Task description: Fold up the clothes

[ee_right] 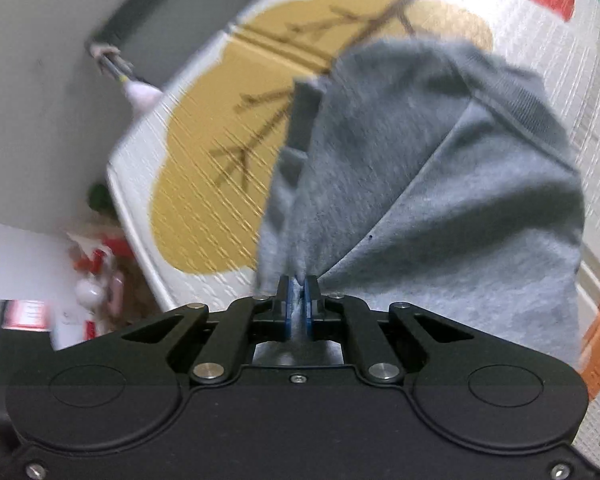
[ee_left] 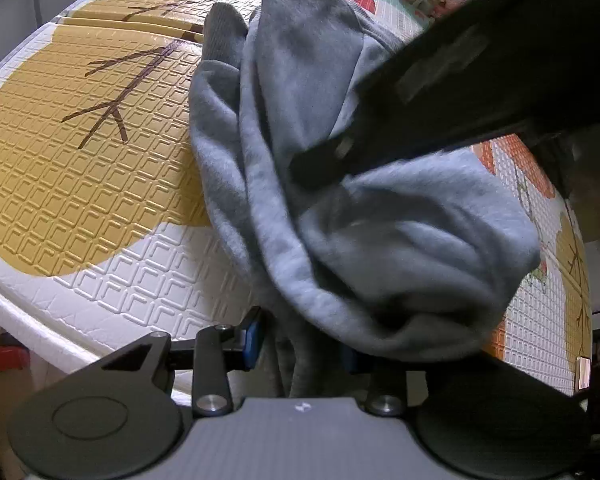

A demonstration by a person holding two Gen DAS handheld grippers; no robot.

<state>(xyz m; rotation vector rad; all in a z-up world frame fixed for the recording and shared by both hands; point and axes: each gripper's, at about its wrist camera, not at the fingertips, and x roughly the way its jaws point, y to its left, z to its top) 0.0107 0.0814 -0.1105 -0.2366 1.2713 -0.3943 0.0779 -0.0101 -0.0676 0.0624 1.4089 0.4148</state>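
Foam, white and embossed with mustard tree shapes: that play mat [ee_left: 100, 184] carries the job. On it I have the grey fleece sweatshirt [ee_left: 340, 220] bunched and partly lifted. My right gripper [ee_right: 299, 292] pinches a fold of it between closed blue pads. My left gripper [ee_left: 300, 340] has cloth between its half-open jaws; whether it grips, I cannot tell. The fleece could slip there and the fold collapse. I see no containers.
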